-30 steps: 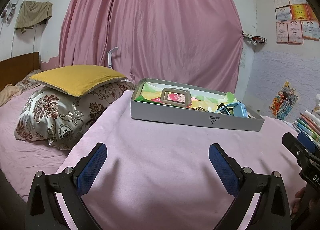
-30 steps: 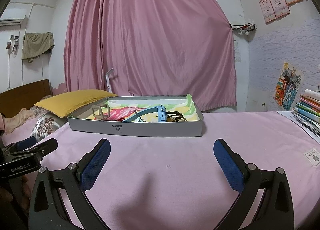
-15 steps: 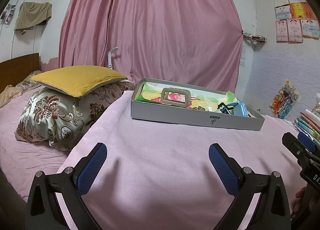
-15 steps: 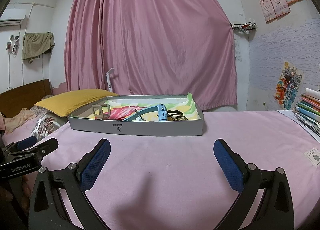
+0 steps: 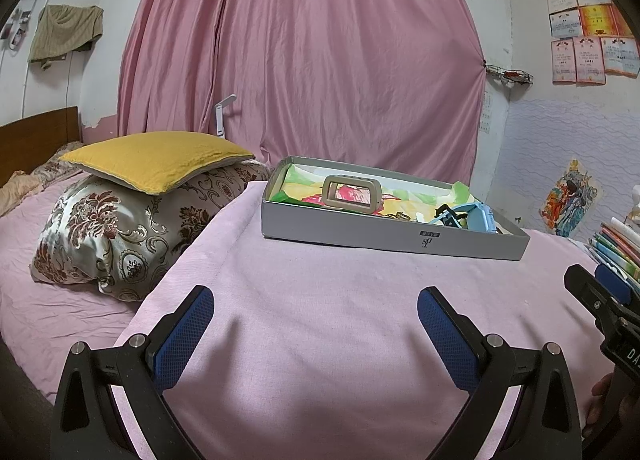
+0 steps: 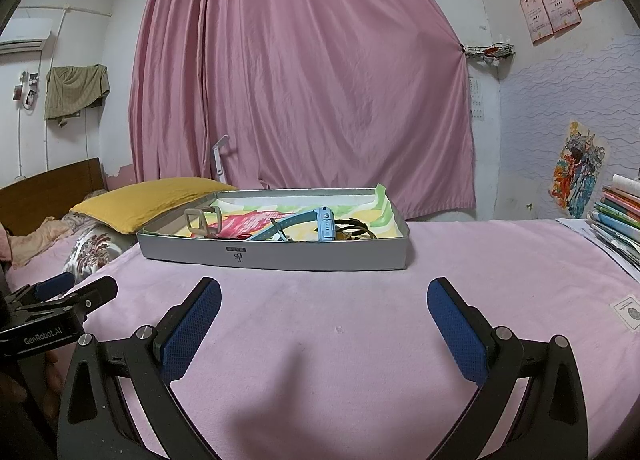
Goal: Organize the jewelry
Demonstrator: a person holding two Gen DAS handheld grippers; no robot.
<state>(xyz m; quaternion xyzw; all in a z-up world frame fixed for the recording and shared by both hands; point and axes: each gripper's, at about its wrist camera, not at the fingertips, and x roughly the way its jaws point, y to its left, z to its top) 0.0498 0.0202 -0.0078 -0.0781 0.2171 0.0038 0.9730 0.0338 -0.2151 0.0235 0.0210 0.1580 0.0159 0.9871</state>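
Note:
A shallow grey box (image 5: 394, 238) (image 6: 276, 256) lined with bright paper stands on the pink cloth. In it lie a beige rectangular frame (image 5: 351, 199) (image 6: 203, 221), a light blue watch (image 5: 476, 216) (image 6: 324, 225) and dark and gold pieces (image 6: 356, 231). My left gripper (image 5: 314, 314) is open and empty over the cloth, well short of the box. My right gripper (image 6: 324, 306) is open and empty too, in front of the box. Each gripper shows at the edge of the other's view.
A yellow cushion (image 5: 156, 160) lies on a patterned pillow (image 5: 116, 236) on the bed to the left. Stacked books (image 6: 618, 220) and papers sit at the right. A pink curtain (image 5: 312, 60) hangs behind the box. A small card (image 6: 630, 313) lies on the cloth.

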